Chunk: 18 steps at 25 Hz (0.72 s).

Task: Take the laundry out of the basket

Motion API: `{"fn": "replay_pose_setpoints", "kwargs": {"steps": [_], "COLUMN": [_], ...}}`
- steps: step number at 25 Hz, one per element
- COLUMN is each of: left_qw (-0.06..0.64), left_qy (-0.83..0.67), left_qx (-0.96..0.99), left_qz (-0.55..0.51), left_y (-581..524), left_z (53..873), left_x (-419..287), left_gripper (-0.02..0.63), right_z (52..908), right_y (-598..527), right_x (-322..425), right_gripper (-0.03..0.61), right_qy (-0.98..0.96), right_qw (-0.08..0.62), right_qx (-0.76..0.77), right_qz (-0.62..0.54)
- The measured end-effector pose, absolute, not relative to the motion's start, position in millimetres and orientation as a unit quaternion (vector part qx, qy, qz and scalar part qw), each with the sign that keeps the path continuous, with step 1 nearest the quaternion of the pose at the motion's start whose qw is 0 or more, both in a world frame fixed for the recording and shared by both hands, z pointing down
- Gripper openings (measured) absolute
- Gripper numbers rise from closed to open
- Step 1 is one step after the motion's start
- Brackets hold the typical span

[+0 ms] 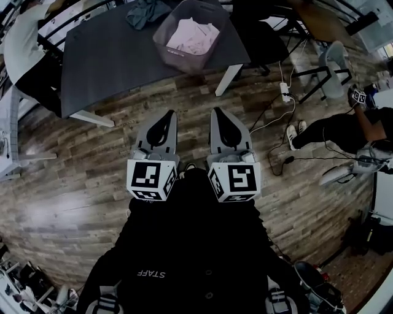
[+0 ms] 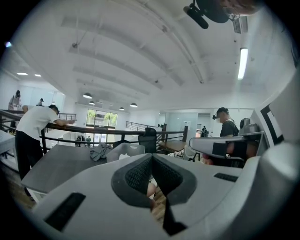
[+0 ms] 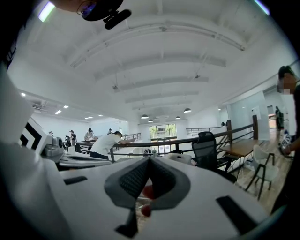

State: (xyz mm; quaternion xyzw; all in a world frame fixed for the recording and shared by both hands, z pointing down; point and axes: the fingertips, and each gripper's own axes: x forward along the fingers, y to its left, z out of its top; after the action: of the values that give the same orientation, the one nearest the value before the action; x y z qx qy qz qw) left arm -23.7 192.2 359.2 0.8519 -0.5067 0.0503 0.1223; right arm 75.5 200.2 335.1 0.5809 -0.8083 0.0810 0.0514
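The head view's top edge cuts off the basket (image 1: 184, 61) and the grey garment (image 1: 146, 12) beside it. In the left gripper view, the left gripper (image 2: 152, 161) hides the basket's lower part. How many pieces the laundry (image 1: 193, 37) holds is unclear.

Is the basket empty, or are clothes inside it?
Not empty. Pale clothes lie piled inside the basket on the dark table.

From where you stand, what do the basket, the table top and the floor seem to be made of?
Basket: likely plastic, with thin, smooth, greyish walls that look half see-through.
Table top: dark grey and matte, with no glare. It could be laminate or painted board, I can't tell which.
Floor: wood-look planks with grain and staggered joints. Whether it is real wood or vinyl stays open.
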Motion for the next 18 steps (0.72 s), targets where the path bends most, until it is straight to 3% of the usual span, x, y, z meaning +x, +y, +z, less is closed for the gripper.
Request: {"fn": "replay_pose_setpoints", "kwargs": {"steps": [9,18], "left_qw": [0.138,0.142], "left_qy": [-0.517,-0.507], "left_qx": [0.843,0.849], "left_qz": [0.062,0.051], "left_y": [178.3,96.9], "left_z": [379.7,387.1], "left_x": [-32.3,-33.7], "left_gripper": [0.0,0.0], "right_z": [362.0,378.2], "right_y": [180.0,104.6], "right_x": [69.6,66.8], "right_gripper": [0.014,0.014], "right_qy": [-0.81,-0.802], "right_qw": [0.066,0.082], "right_qx": [0.572,0.579], "right_qz": [0.114,0.123]}}
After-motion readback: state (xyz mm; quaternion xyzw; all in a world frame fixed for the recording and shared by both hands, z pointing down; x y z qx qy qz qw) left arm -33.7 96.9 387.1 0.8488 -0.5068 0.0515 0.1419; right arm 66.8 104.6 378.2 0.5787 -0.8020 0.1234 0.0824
